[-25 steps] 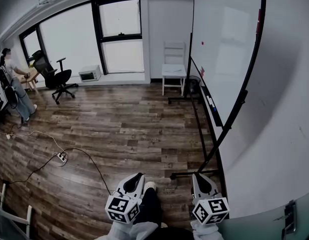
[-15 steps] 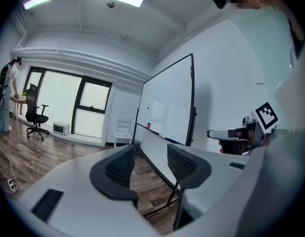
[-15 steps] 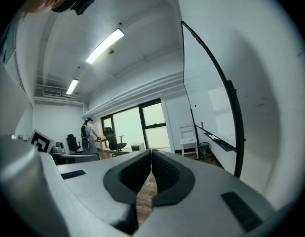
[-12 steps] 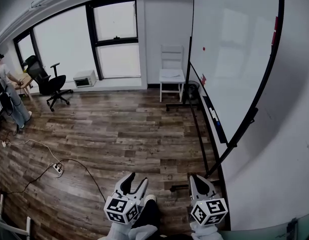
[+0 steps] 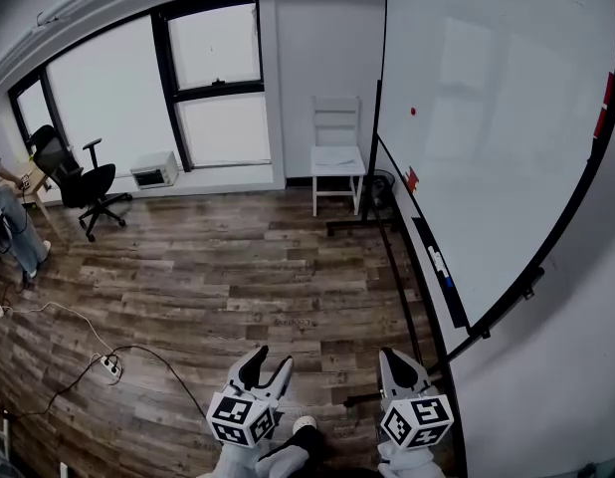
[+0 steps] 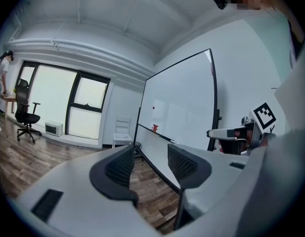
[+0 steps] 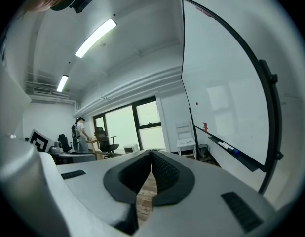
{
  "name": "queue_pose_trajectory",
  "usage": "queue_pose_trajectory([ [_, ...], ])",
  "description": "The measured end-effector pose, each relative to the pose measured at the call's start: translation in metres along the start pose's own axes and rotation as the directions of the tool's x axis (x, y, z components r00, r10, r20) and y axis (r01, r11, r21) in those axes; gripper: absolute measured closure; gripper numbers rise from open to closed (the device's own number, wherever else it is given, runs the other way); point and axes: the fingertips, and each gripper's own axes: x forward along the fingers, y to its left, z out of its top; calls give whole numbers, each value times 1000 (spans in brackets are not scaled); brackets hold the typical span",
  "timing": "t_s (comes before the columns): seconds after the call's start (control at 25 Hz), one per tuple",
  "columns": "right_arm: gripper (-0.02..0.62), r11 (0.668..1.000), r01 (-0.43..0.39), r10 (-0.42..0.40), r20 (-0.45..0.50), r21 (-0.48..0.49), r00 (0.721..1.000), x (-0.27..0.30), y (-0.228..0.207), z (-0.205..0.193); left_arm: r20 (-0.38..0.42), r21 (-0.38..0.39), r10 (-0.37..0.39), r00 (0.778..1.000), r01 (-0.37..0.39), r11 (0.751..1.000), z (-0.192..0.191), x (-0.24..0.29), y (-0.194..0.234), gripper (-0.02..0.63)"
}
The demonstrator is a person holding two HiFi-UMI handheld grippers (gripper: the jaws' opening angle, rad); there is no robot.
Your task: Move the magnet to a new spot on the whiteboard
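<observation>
Both well away from the red magnet (image 5: 413,112) high on the whiteboard (image 5: 497,147), the left hand-held gripper (image 5: 270,361) has just spread open, empty, and the right hand-held gripper (image 5: 395,358) is pressed together, so a hurried pinch may dislodge it.

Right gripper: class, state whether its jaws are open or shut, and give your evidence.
Shut: the right gripper shows its two pads meeting at the tips, with nothing between them.

magnet (image 5: 413,112): small, red | stuck on whiteboard (image 5: 497,157) | near far edge
</observation>
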Motion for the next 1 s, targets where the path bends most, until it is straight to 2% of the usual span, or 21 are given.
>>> queue_pose_trajectory([
  [0.48, 568, 999, 35, -35, -12, -9, 999, 112, -8, 11, -5, 9, -28, 1000, 28, 1000, 21, 78, 84, 399],
  [1.0, 568, 999, 45, -45, -15, 9, 999, 163, -23, 16, -26, 8, -42, 999, 43, 999, 26, 114, 109, 399],
])
